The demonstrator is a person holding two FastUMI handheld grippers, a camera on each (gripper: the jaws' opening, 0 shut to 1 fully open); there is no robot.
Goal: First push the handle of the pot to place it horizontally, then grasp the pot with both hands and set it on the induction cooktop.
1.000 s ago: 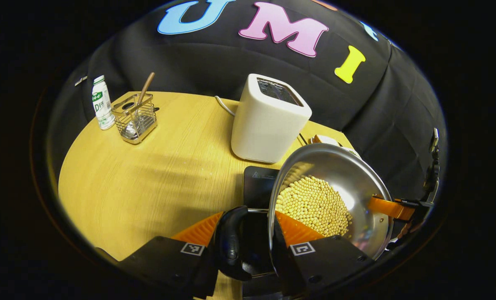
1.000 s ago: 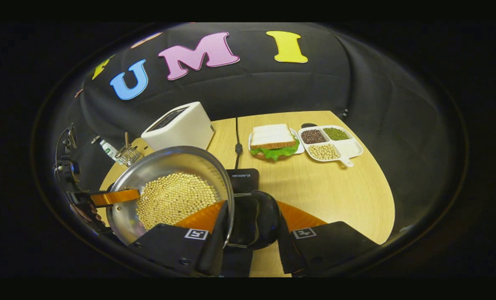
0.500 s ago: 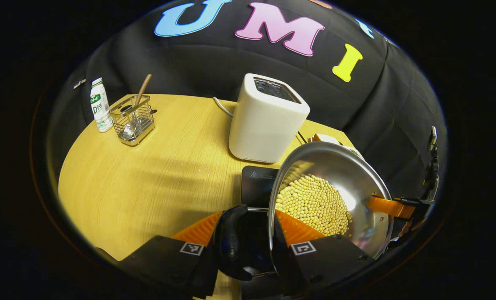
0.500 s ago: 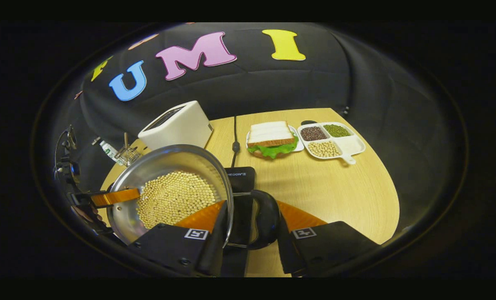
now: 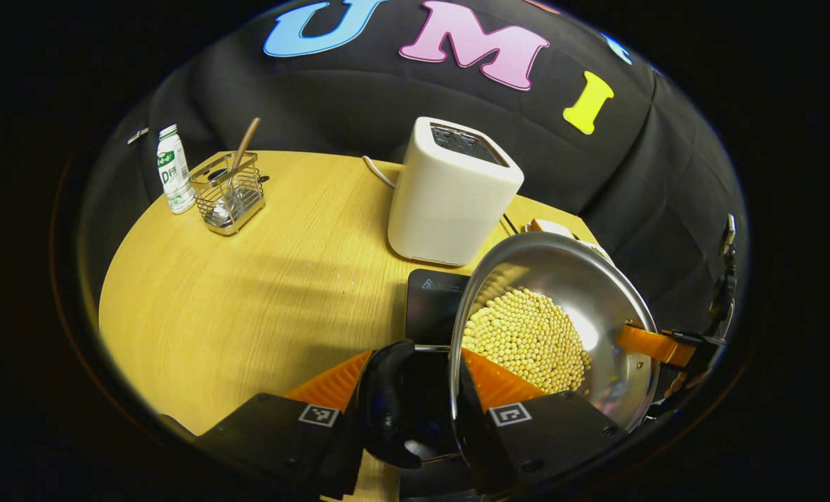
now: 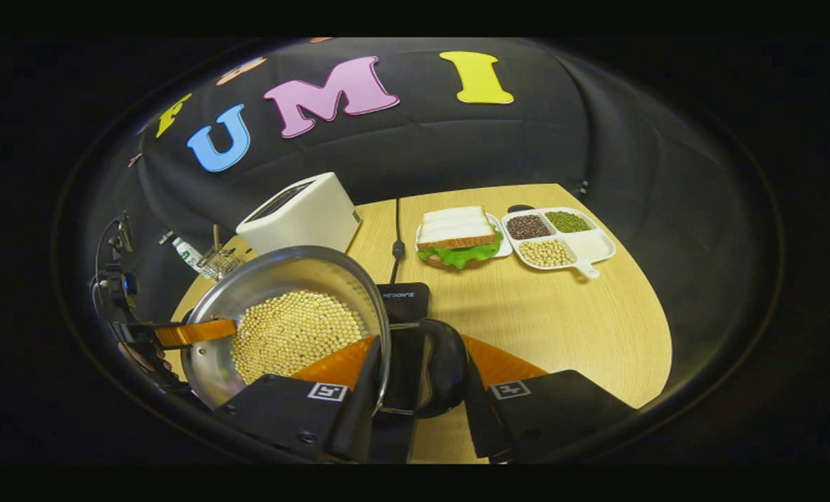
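Left gripper: right up close in the left gripper view, your fingers are clamped on the pot's black side handle, one finger on each side of it, so it's gripping, not open.
Right gripper: same deal in the right gripper view, fingers closed on the other black handle, with the pot rim running between them.
Pot: shiny steel, you've got it held by both handles. It looks to be up off the table and tipped a bit, though the fisheye makes the tilt hard to judge.
Beans: pale yellow, heaped in the bottom of the pot.
Cooktop: flat black slab just past the pot, partly hidden under its rim. In the right gripper view its far corner pokes out behind the pot. Can't tell if the pot touches it.
Table: light wood, round edged.
Toaster: white, standing right behind the cooktop, cord trailing off the back.
Sandwich: on a plate, farther back in the right gripper view, lettuce sticking out.
Tray: white, divided, just beside the sandwich, with dark, green and pale beans in separate sections.
Rack: wire basket far left with a wooden stick leaning out.
Bottle: small, white, right next to the rack at the table edge.
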